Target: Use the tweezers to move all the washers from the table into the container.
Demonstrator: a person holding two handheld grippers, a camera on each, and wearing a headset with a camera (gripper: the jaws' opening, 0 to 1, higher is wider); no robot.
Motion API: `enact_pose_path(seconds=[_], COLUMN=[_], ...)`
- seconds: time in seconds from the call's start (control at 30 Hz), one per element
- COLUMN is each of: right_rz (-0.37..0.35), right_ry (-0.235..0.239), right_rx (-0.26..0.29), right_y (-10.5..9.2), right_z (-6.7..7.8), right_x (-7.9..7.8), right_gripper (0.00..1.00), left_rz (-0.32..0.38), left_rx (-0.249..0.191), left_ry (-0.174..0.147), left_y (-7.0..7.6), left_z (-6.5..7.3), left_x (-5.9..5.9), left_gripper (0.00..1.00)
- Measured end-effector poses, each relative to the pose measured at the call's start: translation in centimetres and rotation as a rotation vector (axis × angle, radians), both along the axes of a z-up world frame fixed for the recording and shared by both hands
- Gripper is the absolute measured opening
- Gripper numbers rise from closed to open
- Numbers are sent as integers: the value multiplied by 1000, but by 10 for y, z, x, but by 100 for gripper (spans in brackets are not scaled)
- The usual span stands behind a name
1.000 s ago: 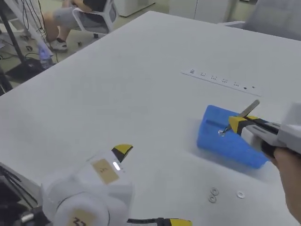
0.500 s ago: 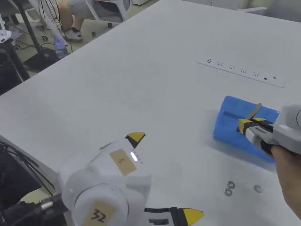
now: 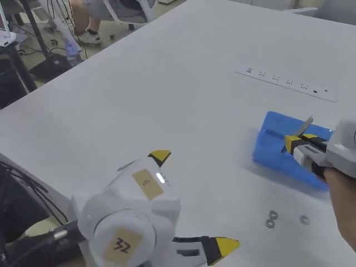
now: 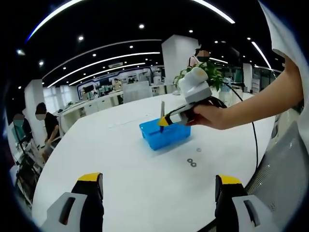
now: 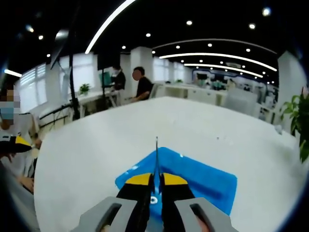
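The right gripper (image 3: 299, 144) is closed tight on the tweezers (image 3: 303, 125). It is over the blue container (image 3: 276, 156), which sits on the white table (image 3: 167, 83). A hand (image 4: 210, 116) holds this gripper from behind. In the right gripper view, the two yellow-tipped jaws of the right gripper (image 5: 156, 181) press on the tweezers (image 5: 156, 153) from both sides. The thin metal tips stick out past the jaws, above the blue container (image 5: 205, 181). The tips are too thin to tell if they hold anything. The left gripper (image 3: 194, 201) is low and near the person, well apart from the container. Its jaws are spread wide and hold nothing. In the left gripper view, the jaws of the left gripper (image 4: 158, 180) stand far apart at the bottom, with bare table (image 4: 120, 159) between them. Past them you can see the blue container (image 4: 161, 138) and the tweezers (image 4: 162, 109) pointing up over it. Three little washers (image 3: 272, 214) lie on the table near the container, on the side closer to the person. Two of them are just beside each other and one is a bit apart. In the left gripper view the washers (image 4: 191, 163) lie in front of the container. A row of sockets (image 3: 286, 84) is set into the table, farther back.
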State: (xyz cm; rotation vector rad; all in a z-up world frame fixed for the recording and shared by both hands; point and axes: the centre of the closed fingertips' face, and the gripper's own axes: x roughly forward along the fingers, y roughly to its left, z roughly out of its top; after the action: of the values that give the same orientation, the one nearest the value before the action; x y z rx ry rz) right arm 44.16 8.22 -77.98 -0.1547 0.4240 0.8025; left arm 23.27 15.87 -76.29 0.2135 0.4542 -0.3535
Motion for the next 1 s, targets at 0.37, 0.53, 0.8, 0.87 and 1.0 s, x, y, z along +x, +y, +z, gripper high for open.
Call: enact_pose_path(seconds=[0.37,0.53,0.8,0.87,1.0], right_rz=[36,56,72,71,82], right_ry=[-3,43,112,124,141], right_rx=[77,65,24,22,4], right_y=[-15,-20,-28,-30,-28], right_z=[29,14,-16,-21,-29], right_x=[-50,-76,-102,-105,-113], right_gripper=[3,3,3,3,3], left_rz=[-3,-3,-4,-1,-8], left_rx=[-1,1,2,4,6], left_ry=[-13,-15,-16,-15,-12], left_y=[-1,-1,-1,0,-1], left_z=[2,3,3,2,1], left_x=[0,0,0,0,0], left_gripper=[99,99,99,99,99])
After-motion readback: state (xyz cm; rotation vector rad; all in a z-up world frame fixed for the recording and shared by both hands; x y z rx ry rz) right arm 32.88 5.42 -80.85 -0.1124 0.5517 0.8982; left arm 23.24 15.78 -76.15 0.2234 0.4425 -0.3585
